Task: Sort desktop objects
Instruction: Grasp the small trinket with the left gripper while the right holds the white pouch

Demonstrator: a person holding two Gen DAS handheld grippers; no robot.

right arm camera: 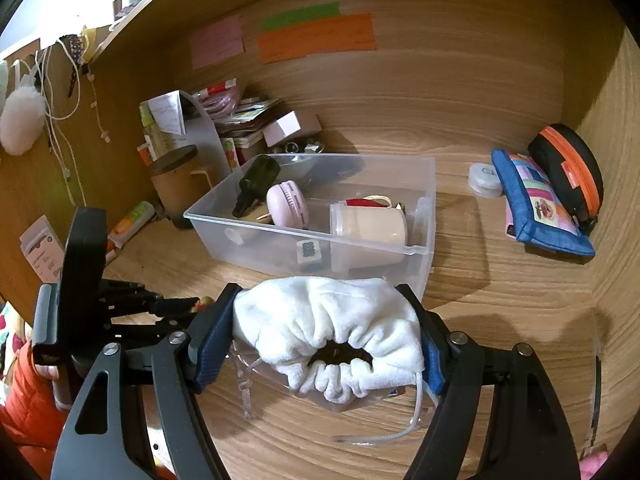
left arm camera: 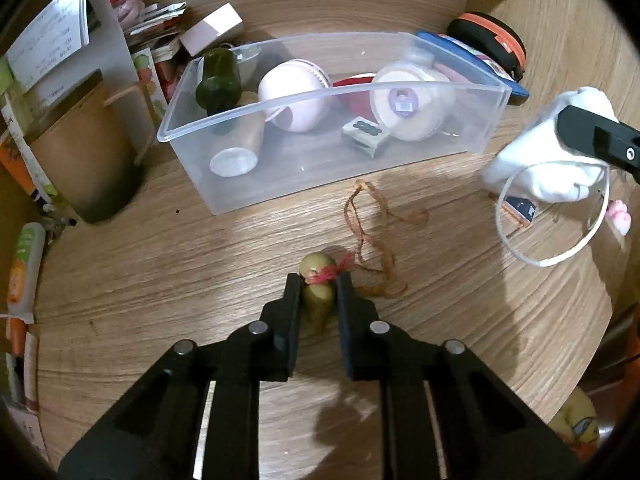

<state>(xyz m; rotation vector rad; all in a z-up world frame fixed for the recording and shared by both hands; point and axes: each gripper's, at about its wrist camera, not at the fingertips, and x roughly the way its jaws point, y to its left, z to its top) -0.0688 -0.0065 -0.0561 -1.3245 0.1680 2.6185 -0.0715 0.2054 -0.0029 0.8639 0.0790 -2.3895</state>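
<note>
The left gripper point(left arm camera: 319, 292) is clamped on a small olive-green gourd charm point(left arm camera: 318, 292) tied with red thread, its long axis running near-to-far on the wooden desk point(left arm camera: 160, 280) before the clear plastic bin point(left arm camera: 224, 196), while the right gripper point(right arm camera: 328, 336) squeezes a white plush drawstring pouch point(right arm camera: 320, 320).

White pouch point(right arm camera: 328, 320) contents hidden, paper label point(left arm camera: 48, 40) text unreadable, yellow toy point(left arm camera: 580, 428) cut off by edge
</note>
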